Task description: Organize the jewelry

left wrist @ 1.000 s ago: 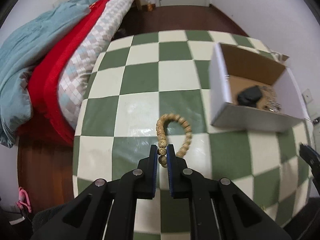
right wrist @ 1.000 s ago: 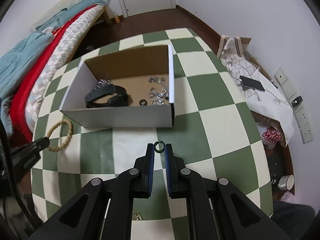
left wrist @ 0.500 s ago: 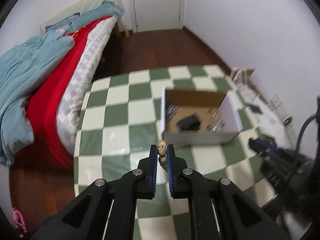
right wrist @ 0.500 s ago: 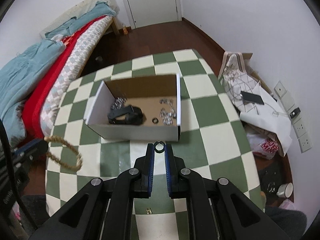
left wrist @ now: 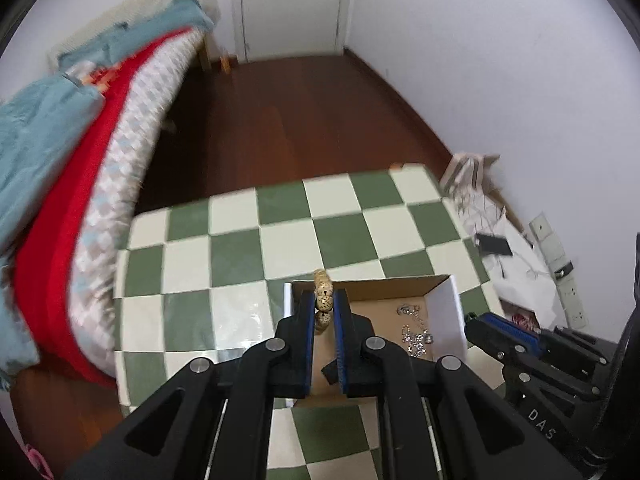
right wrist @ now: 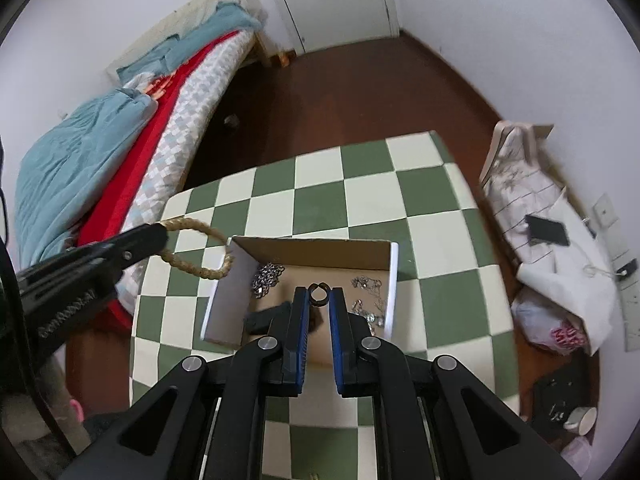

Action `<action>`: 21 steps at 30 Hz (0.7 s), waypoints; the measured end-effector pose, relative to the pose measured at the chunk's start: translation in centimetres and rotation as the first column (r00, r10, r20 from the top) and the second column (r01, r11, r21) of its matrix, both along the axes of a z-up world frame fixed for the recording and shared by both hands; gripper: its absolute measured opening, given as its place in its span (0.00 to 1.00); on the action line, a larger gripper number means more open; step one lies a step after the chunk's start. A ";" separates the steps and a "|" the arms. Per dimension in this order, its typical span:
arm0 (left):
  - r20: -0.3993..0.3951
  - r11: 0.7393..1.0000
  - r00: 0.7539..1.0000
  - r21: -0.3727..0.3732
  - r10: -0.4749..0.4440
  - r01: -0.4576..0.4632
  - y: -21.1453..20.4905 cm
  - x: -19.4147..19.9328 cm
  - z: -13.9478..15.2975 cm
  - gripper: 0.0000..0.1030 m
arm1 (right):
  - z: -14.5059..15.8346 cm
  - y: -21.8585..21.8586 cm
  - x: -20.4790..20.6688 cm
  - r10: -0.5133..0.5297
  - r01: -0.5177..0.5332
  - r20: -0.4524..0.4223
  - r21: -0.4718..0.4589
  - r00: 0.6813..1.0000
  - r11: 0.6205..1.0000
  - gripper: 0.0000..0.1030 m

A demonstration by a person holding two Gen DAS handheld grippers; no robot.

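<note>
Wooden bead bracelet (left wrist: 323,300) sits clamped in our left gripper (left wrist: 324,312) above the cardboard box (right wrist: 390,276); our right gripper (right wrist: 319,300) pinches a small dark ring (right wrist: 319,294) over silver chains (right wrist: 267,274); beyond, checkered table (right wrist: 360,184), then bed (right wrist: 120,152).

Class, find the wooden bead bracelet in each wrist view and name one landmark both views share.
Left wrist view: bead bracelet at centre, between the left gripper fingers.
Right wrist view: bead bracelet at middle left, hanging beside the cardboard box.
Shared landmark: the cardboard box.
</note>
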State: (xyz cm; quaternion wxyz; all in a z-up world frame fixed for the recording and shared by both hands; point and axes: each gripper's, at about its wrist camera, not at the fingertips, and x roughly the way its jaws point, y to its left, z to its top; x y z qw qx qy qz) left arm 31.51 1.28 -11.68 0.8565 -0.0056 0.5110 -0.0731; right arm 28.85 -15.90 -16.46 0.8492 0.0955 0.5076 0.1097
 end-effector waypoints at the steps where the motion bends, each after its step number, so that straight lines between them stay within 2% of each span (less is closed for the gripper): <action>1: -0.018 1.000 1.000 -0.003 -0.003 0.003 0.0 0.8 -0.8 0.07 | -0.6 0.1 1.0 0.010 -0.010 -0.023 0.007 1.000 1.000 0.10; 5: -0.100 1.000 0.995 -0.024 -0.007 0.005 -0.2 2.6 -3.3 0.08 | -3.0 0.4 3.6 0.030 -0.028 -0.083 0.018 0.996 0.999 0.10; 9: -0.156 0.999 0.987 -0.032 0.026 -0.031 0.0 3.8 -4.8 0.13 | -5.3 0.3 5.7 0.048 -0.035 -0.151 0.086 0.987 0.996 0.11; 11: -0.152 0.999 0.987 -0.009 0.042 -0.044 -0.1 3.9 -4.9 0.31 | -6.0 0.1 6.3 0.050 -0.030 -0.185 0.110 0.981 0.994 0.12; 13: -0.124 0.998 0.990 0.013 0.067 -0.066 0.2 3.7 -4.4 0.75 | -6.5 -0.2 6.5 0.040 -0.019 -0.199 0.106 0.979 0.994 0.34; 14: -0.108 0.997 0.991 0.018 0.082 -0.081 0.4 3.6 -4.1 0.79 | -6.5 -0.4 6.4 0.031 -0.011 -0.199 0.105 0.980 0.994 0.56; 15: -0.097 0.996 0.991 0.016 0.092 -0.091 0.6 3.5 -3.9 0.79 | -6.4 -0.6 6.3 0.023 -0.002 -0.196 0.104 0.980 0.995 0.67; 17: -0.084 0.993 0.990 0.039 0.116 -0.113 1.0 3.2 -3.4 0.83 | -6.2 -0.9 6.0 0.011 0.010 -0.192 0.109 0.981 0.994 0.67; 19: -0.071 0.989 0.989 0.075 0.131 -0.126 1.3 3.1 -3.2 1.00 | -5.7 -1.1 5.5 -0.015 0.026 -0.180 0.059 0.983 0.998 0.68; 21: -0.040 0.981 0.988 0.125 0.151 -0.145 1.5 2.3 -2.7 1.00 | -5.3 -1.2 4.8 -0.046 0.045 -0.171 -0.011 0.984 0.999 0.75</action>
